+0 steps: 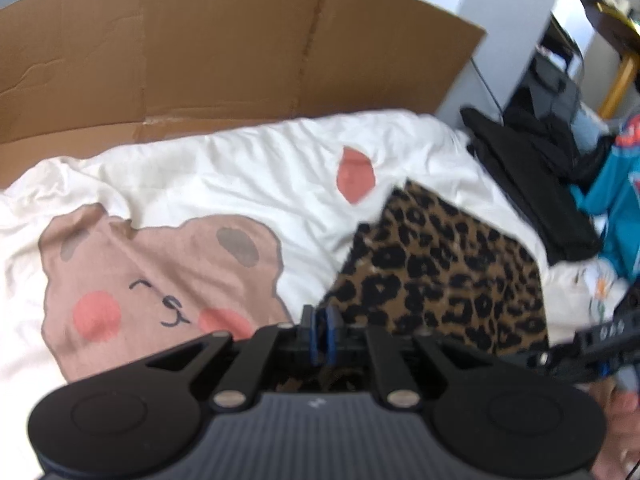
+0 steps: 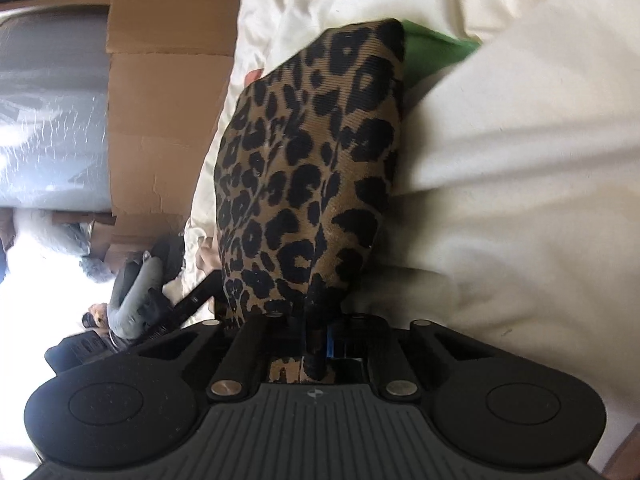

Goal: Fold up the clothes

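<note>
A leopard-print garment (image 1: pixel 440 272) lies on a white duvet with a bear print (image 1: pixel 240 168). My left gripper (image 1: pixel 321 330) sits at the garment's near left corner. Its blue pads are almost together on the cloth edge, and more leopard cloth shows beneath the fingers. In the right wrist view the garment (image 2: pixel 312 168) rises in a fold from my right gripper (image 2: pixel 318 328), which is shut on a dark pinch of it. The left gripper (image 2: pixel 196 296) appears there at the garment's left edge. The right gripper's arm (image 1: pixel 600 340) shows at the right edge of the left view.
A cardboard sheet (image 1: pixel 200 48) stands behind the bed. Dark clothes (image 1: pixel 532 168) and a blue garment (image 1: pixel 624 200) are piled at the right. Something green (image 2: pixel 436 48) peeks out beyond the garment. A person's hand (image 1: pixel 616 412) shows at the lower right.
</note>
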Action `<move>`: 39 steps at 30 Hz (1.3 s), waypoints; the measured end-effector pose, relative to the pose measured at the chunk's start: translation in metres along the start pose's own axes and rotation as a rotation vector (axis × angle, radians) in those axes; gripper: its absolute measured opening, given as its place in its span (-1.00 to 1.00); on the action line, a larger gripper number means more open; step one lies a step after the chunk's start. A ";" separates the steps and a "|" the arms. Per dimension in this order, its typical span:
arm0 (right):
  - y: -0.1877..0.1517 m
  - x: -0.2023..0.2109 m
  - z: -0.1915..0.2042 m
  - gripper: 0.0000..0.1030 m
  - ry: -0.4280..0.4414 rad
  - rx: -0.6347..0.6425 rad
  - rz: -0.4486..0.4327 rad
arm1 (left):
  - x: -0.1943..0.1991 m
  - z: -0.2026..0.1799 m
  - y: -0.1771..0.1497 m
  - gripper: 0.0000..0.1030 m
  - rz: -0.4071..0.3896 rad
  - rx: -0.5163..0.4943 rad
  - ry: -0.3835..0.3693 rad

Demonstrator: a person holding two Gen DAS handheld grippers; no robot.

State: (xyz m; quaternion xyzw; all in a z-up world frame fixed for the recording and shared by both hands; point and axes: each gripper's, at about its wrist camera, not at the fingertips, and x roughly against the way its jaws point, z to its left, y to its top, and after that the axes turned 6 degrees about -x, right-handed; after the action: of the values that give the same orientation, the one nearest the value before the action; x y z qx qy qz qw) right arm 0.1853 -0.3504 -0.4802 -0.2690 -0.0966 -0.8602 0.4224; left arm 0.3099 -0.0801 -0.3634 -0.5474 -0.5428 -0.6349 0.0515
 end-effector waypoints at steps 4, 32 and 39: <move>0.000 0.001 0.004 -0.90 -0.009 0.012 0.000 | 0.004 0.014 0.007 -0.26 -0.047 0.100 -0.035; 0.008 0.019 0.023 -0.91 -0.074 0.114 -0.015 | -0.020 0.012 -0.011 -0.35 0.060 0.125 -0.167; 0.017 0.032 0.024 -0.91 -0.099 0.124 -0.027 | -0.015 0.006 -0.016 -0.64 0.077 0.165 -0.180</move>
State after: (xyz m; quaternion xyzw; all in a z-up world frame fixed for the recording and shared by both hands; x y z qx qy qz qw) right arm 0.1912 -0.3732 -0.4441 -0.2829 -0.1741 -0.8438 0.4214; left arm 0.3093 -0.0772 -0.3856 -0.6163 -0.5744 -0.5339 0.0719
